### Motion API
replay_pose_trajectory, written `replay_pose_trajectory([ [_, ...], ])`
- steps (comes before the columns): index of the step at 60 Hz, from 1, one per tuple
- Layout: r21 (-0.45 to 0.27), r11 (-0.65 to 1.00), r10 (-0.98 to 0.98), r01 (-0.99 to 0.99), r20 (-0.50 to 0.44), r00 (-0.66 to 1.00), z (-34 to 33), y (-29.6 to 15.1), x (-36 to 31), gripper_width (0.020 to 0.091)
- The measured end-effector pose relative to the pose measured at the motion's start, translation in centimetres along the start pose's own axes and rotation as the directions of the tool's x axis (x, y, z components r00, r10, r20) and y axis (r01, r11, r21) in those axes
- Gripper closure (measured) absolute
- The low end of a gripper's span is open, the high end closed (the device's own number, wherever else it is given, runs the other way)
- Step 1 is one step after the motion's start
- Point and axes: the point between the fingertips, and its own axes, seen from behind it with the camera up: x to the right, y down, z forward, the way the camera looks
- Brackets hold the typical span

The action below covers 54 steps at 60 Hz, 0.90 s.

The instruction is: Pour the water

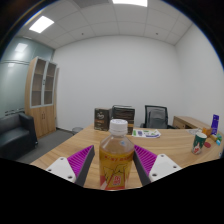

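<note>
While the gripper (pixel 116 163) pinched a clear plastic bottle of amber liquid with a white cap (pixel 117 155) between its purple-padded fingers (pixel 79 161), upright above the wooden desk's (pixel 170 143) near edge, pouring seemed unbegun; no receiving cup was identifiable.

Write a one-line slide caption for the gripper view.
Gripper holding a capped bottle of amber liquid above a wooden table in an office.

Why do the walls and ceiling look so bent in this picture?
Gripper view: a wide-angle lens bows the room's straight lines; the square ceiling lights glare white; the clear plastic bottle of amber liquid with a white cap stays fairly sharp between the tool fingers; far desk items look small and soft.
</note>
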Motion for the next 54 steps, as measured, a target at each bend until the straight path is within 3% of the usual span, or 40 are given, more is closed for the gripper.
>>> replay_pose_trajectory([
  [1,-0.002,1.0,-0.002,0.002,-0.011,1.0,0.4,0.1,0.1,0.0364],
  [2,-0.001,1.0,-0.012,0.012,-0.03,0.999,1.0,0.1,0.7,0.0505],
  [5,0.024,1.0,-0.007,0.008,-0.062,0.998,1.4,0.1,0.9,0.0582],
  [9,0.006,1.0,-0.011,0.012,-0.074,0.997,1.5,0.0,0.8,0.0664],
  [19,-0.014,1.0,0.021,-0.021,-0.031,0.999,1.9,0.1,1.0,0.0677],
  [26,-0.055,0.988,0.148,-0.146,0.024,0.989,1.9,-0.8,1.4,0.0676],
  [38,0.046,0.909,0.413,-0.415,0.039,0.91,2.5,-8.4,11.1,0.0676],
  [46,0.101,0.704,0.7,-0.703,0.062,0.711,3.3,-10.5,20.7,0.0676],
  [54,0.059,0.373,0.921,-0.926,0.098,0.377,5.4,-8.4,27.8,0.0677],
])
